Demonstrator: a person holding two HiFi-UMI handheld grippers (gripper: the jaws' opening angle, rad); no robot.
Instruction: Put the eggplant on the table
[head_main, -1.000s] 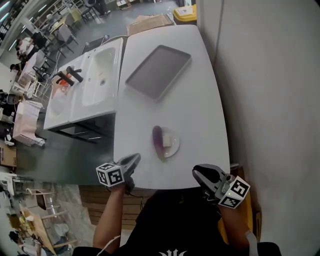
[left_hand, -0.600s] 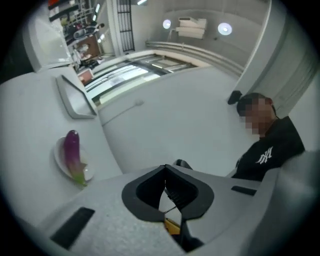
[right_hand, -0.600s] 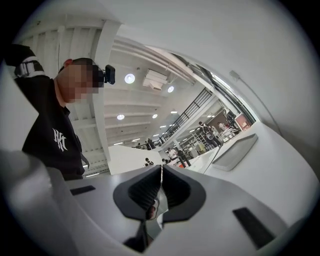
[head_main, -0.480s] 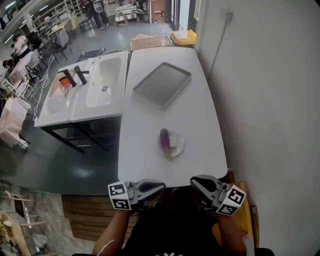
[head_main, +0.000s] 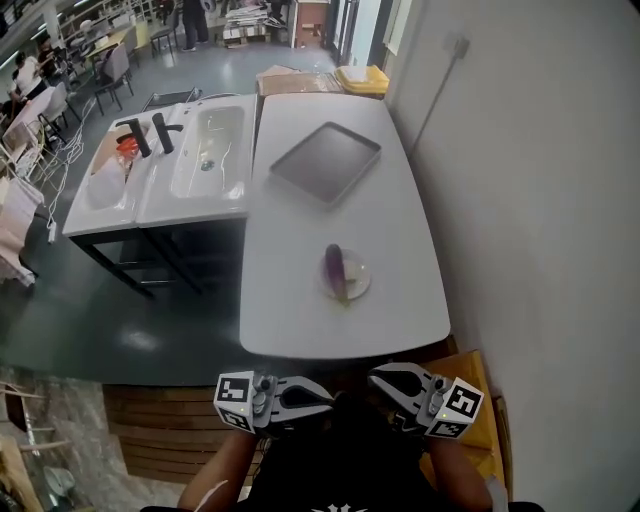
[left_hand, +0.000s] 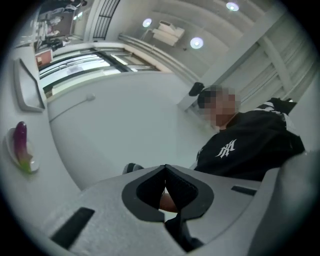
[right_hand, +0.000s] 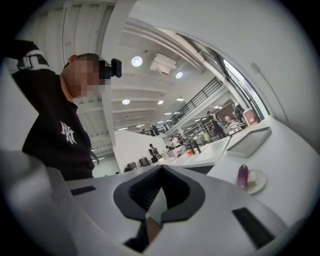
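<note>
eggplant (head_main: 333, 264) sits so: the white counter (head_main: 300, 210) carries a small plate (head_main: 364, 285), and it lies there beside a pale block (head_main: 351, 270) — likely light, firm, glossy and slippery, best taken across its plump middle. head view shows left tongs (head_main: 322, 398) and right tongs (head_main: 380, 378) well short of the counter; only their own views show both clenched, empty.

The person holds the left gripper (head_main: 322, 398) and the right gripper (head_main: 380, 380) low against the torso, their tips turned inward toward each other, near but apart. Both pairs of jaws are closed together with nothing between them. The left forearm (head_main: 215, 478) and the right forearm (head_main: 462, 472) reach forward on either side of the body.
</note>
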